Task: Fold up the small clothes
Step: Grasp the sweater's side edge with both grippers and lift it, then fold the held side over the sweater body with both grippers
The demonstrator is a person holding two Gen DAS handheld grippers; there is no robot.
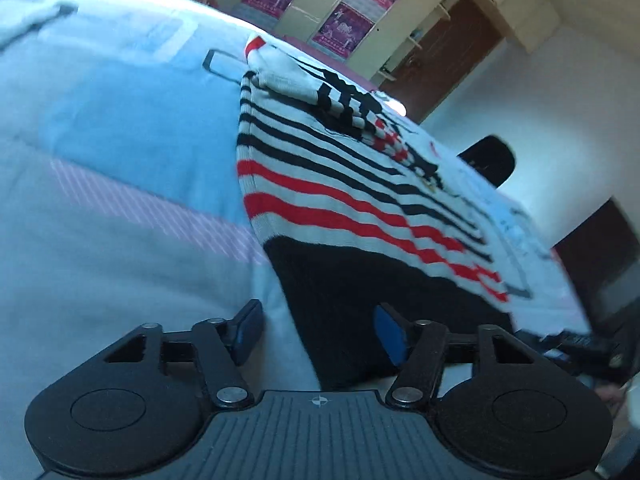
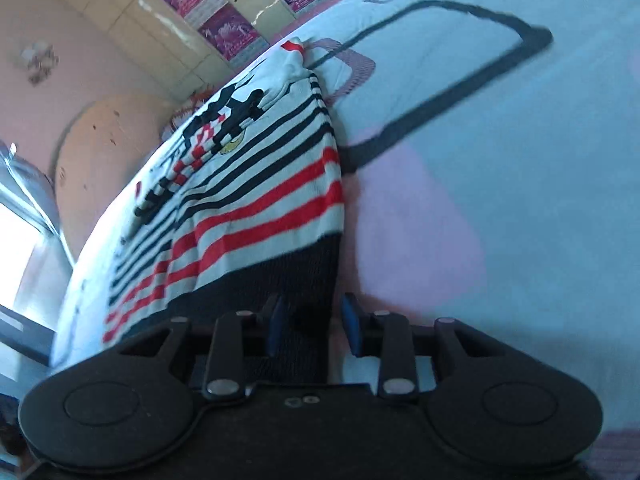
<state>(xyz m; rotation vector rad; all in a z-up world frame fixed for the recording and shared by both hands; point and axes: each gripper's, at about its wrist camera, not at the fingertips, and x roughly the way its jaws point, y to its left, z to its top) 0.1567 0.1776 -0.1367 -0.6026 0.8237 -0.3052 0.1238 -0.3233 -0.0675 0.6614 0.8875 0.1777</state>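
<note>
A small knitted sweater [image 1: 340,184] [image 2: 256,200], white with black and red stripes and a black hem band, lies flat on the bed sheet [image 1: 120,128] [image 2: 500,200]. A folded sleeve [image 1: 288,76] rests on its far end. My left gripper [image 1: 319,334] hovers at the near hem corner with its jaws apart: one fingertip [image 1: 248,330] is over bare sheet, the other [image 1: 390,336] over the black hem. My right gripper [image 2: 314,330] straddles the hem's other corner, and black fabric lies flat between its narrowly spaced fingers [image 2: 276,326] without being pinched.
The sheet is pale blue and white with pink patches and dark rectangle outlines [image 2: 460,76]. Behind the bed stand cream wardrobes with magenta posters [image 1: 348,26] [image 2: 224,28], a brown door [image 1: 444,60] and a black chair back [image 1: 492,160]. A bright window [image 2: 16,248] is at the left.
</note>
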